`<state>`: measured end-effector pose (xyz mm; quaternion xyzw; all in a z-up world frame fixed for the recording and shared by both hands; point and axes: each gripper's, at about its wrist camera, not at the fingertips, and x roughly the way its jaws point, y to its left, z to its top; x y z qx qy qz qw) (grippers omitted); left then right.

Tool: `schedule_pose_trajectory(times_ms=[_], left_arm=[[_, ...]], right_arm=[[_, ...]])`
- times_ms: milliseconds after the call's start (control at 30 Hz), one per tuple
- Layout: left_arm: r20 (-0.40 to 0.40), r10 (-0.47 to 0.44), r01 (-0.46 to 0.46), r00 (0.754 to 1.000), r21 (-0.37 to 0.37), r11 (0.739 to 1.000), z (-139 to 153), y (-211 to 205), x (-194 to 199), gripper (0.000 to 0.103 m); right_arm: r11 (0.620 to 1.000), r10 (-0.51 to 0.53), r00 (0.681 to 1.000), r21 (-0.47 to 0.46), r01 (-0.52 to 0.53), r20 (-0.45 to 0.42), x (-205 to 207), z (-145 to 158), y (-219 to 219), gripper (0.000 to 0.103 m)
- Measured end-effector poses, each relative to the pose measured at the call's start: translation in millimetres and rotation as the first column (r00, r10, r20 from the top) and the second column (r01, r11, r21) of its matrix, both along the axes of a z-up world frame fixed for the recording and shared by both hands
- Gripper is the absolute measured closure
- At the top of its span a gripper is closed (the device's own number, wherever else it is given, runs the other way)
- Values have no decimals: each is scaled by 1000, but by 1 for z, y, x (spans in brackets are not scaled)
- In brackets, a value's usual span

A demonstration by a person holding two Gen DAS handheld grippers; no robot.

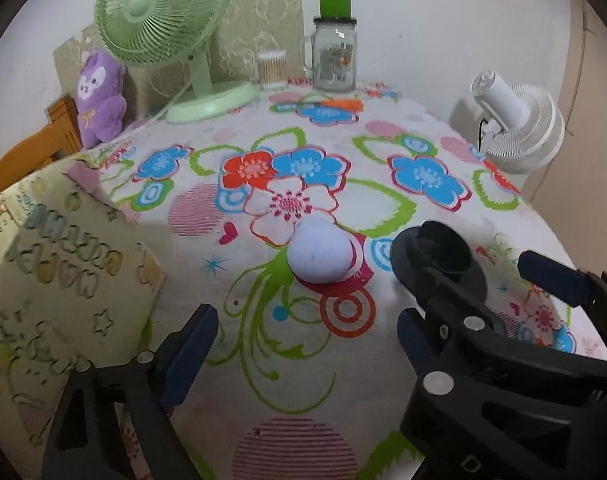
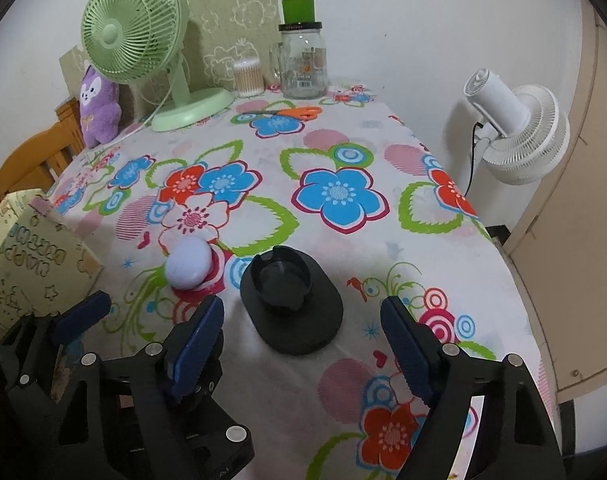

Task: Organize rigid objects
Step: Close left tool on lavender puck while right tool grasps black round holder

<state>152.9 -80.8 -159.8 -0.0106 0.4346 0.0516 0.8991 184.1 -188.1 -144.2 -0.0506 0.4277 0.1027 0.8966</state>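
A white rounded object (image 1: 319, 252) lies on the flowered tablecloth (image 1: 263, 360), just ahead of my left gripper (image 1: 306, 314). That gripper is open, its fingers short of the object and nothing between them. To its right sits a black ashtray (image 2: 281, 276) on a black oval base (image 2: 303, 332). My right gripper (image 2: 301, 304) is open too, and its blue pads (image 2: 403, 344) flank the near end of the base without touching it. The white object (image 2: 189, 264) is left of the ashtray. In the left wrist view, the ashtray (image 1: 439, 248) is partly hidden by gripper parts.
A cartoon-printed box (image 1: 63, 280) stands at the table's left edge. At the back are a green fan (image 1: 163, 20), a purple plush (image 1: 99, 96), a cotton swab tub (image 1: 271, 70), a glass jar (image 1: 335, 56) and orange scissors (image 2: 299, 114). A white fan (image 2: 519, 132) stands beyond the right edge.
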Motion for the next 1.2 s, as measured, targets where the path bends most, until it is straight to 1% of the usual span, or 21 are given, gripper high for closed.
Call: schedule_pose_trajectory(times_ms=[67, 200, 233, 267, 300, 400, 433, 467, 567, 700, 933, 1000, 1100, 1167, 1200], left_arm=[[-15, -9, 9, 1000, -13, 1000, -2, 1, 4, 13], [-14, -14, 14, 1000, -6, 1000, -2, 1, 10, 13], [-15, -21, 21, 1000, -6, 1000, -2, 1, 12, 13], [-18, -29, 29, 999, -5, 1000, -2, 1, 14, 13], [-20, -33, 33, 999, -4, 999, -2, 1, 15, 13], [-27, -49, 48, 998, -9, 999, -1, 2, 20, 13], [-28, -55, 54, 998, -9, 998, -1, 2, 21, 13], [-28, -58, 58, 998, -8, 998, -2, 3, 22, 13], [-30, -71, 71, 997, -2, 997, -1, 1, 25, 13], [-27, -91, 91, 995, 4, 996, -1, -3, 30, 13], [-26, -113, 113, 993, -23, 993, -2, -5, 44, 14], [-25, -113, 112, 993, -39, 993, -2, -5, 47, 16], [-19, -112, 111, 993, -43, 993, -1, -6, 50, 23], [-14, -111, 110, 994, -49, 993, 0, -6, 51, 33], [-12, -111, 110, 994, -51, 993, 0, -6, 51, 37]], right_arm=[[1000, 6, 1000, 0, -6, -3, 4, -2, 0, 22], [1000, 19, 1000, 9, -19, -13, 13, -3, 3, 26], [1000, 22, 1000, 7, -22, -18, 14, -4, 4, 30], [1000, 26, 999, 4, -26, -26, 17, -4, 5, 36], [1000, 26, 999, 1, -26, -31, 19, -5, 6, 38], [999, 39, 998, -3, -40, -45, 25, -6, 9, 50], [999, 46, 998, -2, -47, -48, 26, -6, 10, 58], [998, 57, 997, -1, -57, -54, 27, -6, 11, 62], [998, 58, 997, -4, -58, -53, 29, -6, 11, 63], [999, 34, 998, -13, -34, -47, 31, -5, 7, 63], [999, -1, 999, -33, -1, -46, 38, 1, 2, 63], [999, -12, 999, -36, 11, -48, 40, 2, 0, 63], [999, -26, 998, -33, 25, -48, 43, 3, -2, 63], [999, -38, 998, -29, 36, -47, 44, 4, -3, 63], [999, -42, 998, -26, 40, -46, 44, 4, -3, 63]])
